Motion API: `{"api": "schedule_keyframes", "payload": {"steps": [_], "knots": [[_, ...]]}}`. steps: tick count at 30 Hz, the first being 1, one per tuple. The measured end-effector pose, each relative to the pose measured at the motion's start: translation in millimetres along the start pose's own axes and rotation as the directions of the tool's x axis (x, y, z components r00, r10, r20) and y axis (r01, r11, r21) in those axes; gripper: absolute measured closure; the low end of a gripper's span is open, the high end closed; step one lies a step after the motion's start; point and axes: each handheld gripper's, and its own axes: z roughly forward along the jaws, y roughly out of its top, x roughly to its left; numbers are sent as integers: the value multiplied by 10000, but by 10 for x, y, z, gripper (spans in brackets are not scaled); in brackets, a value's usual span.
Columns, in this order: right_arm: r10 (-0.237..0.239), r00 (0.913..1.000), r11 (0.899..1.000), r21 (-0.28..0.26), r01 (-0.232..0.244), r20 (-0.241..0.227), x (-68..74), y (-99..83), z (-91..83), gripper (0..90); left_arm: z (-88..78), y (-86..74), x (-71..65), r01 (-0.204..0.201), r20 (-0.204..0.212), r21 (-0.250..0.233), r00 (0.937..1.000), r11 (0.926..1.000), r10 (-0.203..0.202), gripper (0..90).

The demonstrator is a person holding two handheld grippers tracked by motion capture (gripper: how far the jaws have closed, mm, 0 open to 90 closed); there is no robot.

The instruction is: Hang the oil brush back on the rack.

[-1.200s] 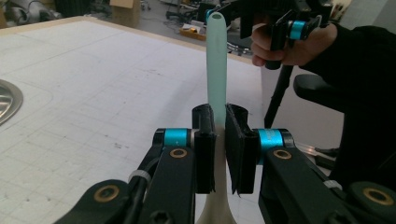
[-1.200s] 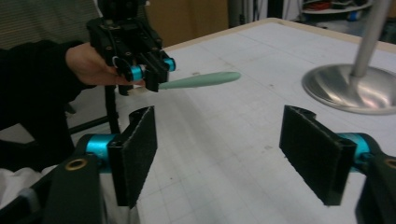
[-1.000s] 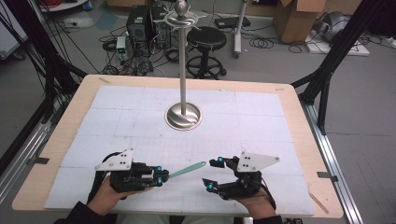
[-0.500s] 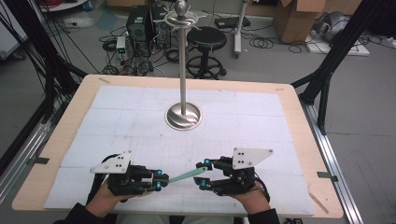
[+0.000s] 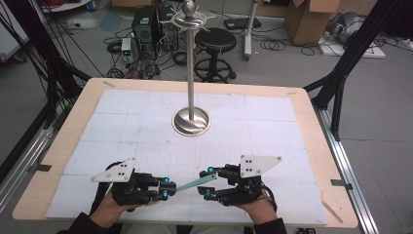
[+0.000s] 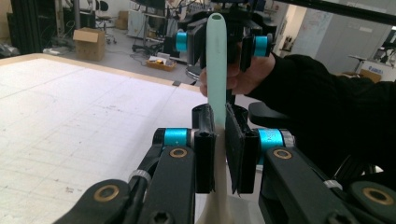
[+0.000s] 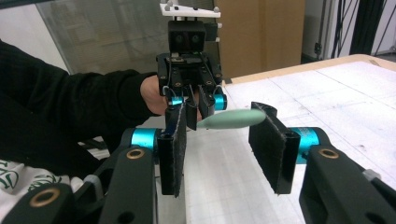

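A slim, pale green plastic spatula-like strip (image 5: 196, 182) is held level above the white gridded mat (image 5: 272, 126), clamped at one end by the left gripper (image 5: 164, 187). Its free tip is flanked by the right gripper (image 5: 208, 182), whose jaws have just been closing yet are not pressed on it. A handover appears begun, not completed. A tall metal stand (image 5: 192, 119) is left untouched behind.

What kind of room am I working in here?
Most likely a robotics lab or workshop: a wooden table with a gridded white mat, black frame struts, computers and loose cables on the floor, and cardboard boxes behind.
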Motion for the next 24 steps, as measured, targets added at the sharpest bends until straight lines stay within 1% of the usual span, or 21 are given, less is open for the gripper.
{"api": "schedule_keyframes", "payload": {"steps": [3, 6, 8, 11, 14, 15, 16, 17, 18, 21, 24], "knots": [[39, 10000, 10000, -77, -39, -86, 4, -21, 42, 566, 2, 4, -6, 5, 30, -44, 10000, 10000, -5, 817], [-70, 9999, 9999, -98, 68, -133, 9, -25, 71, 587, 4, 5, -9, 21, 56, -112, 10000, 9999, -20, 817], [-186, 9995, 9997, -137, 183, -274, 19, -22, 86, 617, 10, 7, -12, 49, 118, -171, 9999, 9998, -47, 817], [-217, 9991, 9995, -224, 209, -359, 20, -22, 96, 636, 17, 10, -20, 102, 178, -284, 9998, 9995, -96, 817], [-304, 9980, 9988, -393, 283, -557, 27, -17, 119, 671, 21, 20, -27, 67, 235, -329, 9997, 9994, -60, 817], [-304, 9980, 9988, -393, 283, -557, 27, -17, 119, 671, 22, 21, -28, 62, 248, -345, 9997, 9994, -53, 817], [-325, 9977, 9987, -410, 301, -590, 31, -15, 124, 694, 26, 19, -30, 52, 289, -333, 9996, 9994, -43, 817], [-325, 9977, 9987, -410, 301, -590, 31, -15, 124, 694, 26, 19, -30, 52, 289, -333, 9996, 9994, -43, 816], [-351, 9975, 9983, -478, 322, -607, 37, -14, 126, 737, 29, 17, -32, 65, 331, -323, 9994, 9995, -55, 816], [-366, 9973, 9982, -506, 334, -636, 37, -13, 127, 750, 39, 15, -34, 15, 363, -274, 9993, 9996, -5, 816], [-217, 9976, 9985, -518, 183, -655, 33, -14, 132, 756, 40, 13, -32, 16, 353, -228, 9994, 9997, -8, 816]]}}
